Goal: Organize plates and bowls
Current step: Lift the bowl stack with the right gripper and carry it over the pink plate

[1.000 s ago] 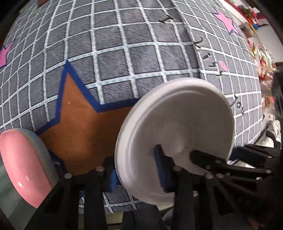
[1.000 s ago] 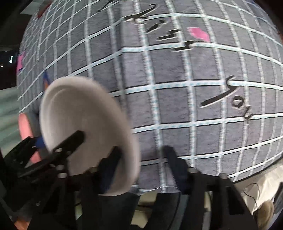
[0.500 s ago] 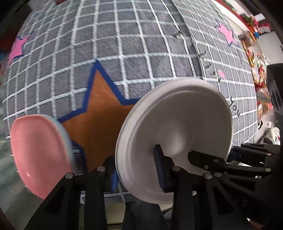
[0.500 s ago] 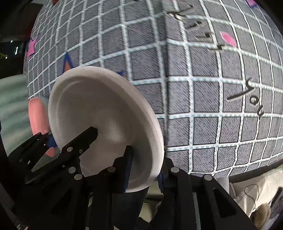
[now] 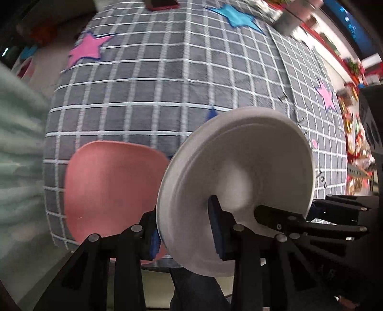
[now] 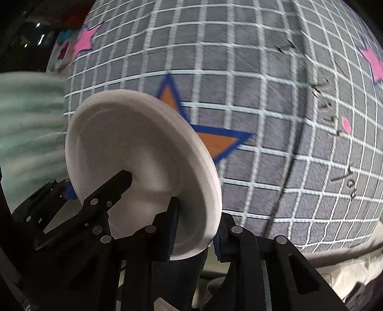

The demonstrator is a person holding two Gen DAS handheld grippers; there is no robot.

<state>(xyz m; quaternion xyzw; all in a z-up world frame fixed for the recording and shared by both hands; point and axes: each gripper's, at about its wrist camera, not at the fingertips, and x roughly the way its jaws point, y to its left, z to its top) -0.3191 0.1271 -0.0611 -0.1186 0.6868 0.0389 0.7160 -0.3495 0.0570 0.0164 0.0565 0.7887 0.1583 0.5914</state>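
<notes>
A white plate [image 5: 239, 181] is held up above the table between both grippers. My left gripper [image 5: 184, 234] is shut on its near rim. My right gripper [image 6: 195, 229] is shut on the opposite rim of the same plate [image 6: 134, 153]. The plate stands nearly on edge, its hollow side facing both cameras. A pink plate [image 5: 110, 186] lies on the grey checked tablecloth [image 5: 148, 95] to the left of the white plate, close to the table's near edge.
The tablecloth carries an orange star [image 6: 210, 141], pink stars [image 5: 86, 47] and a blue star [image 5: 237, 16]. A pale green ribbed surface [image 5: 16, 148] lies at the left. Colourful clutter [image 5: 354, 134] stands beyond the table's right edge.
Both grippers have drawn back and tilted up with the white plate, so more of the table shows. The pink plate has come fully into the left wrist view.
</notes>
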